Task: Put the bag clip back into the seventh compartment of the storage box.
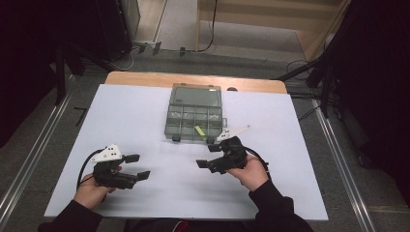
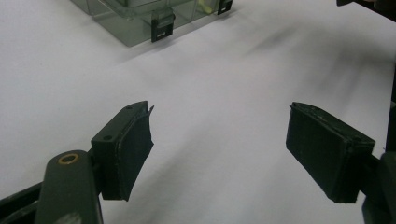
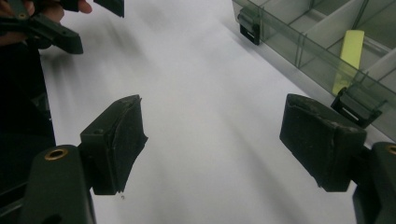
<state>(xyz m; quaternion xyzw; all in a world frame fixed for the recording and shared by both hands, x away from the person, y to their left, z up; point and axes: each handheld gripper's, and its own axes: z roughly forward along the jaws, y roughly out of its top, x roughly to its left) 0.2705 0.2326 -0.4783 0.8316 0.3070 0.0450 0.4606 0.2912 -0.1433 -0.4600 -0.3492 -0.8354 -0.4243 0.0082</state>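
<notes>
A clear compartment box (image 1: 195, 114) with its lid swung open is seen at the middle of the far half of the white surface (image 1: 130, 116). A yellow-green strip (image 1: 198, 130) lies in one of its front-row compartments, right of centre.

The left gripper (image 1: 136, 166) is held over the near left part of the surface, well apart from the box; its fingers (image 2: 125, 149) are spread wide and nothing is held between them. In the left gripper view only bare white surface lies between them, with the box's front corner and a dark latch (image 2: 161, 25) far ahead.

The right gripper (image 1: 209, 155) is held just in front of the box's right front corner. Its fingers (image 3: 322, 137) are likewise spread wide and empty. In the right gripper view the box wall and a latch (image 3: 357, 106) lie just beside the right-hand finger, with the strip (image 3: 347, 58) just beyond.
</notes>
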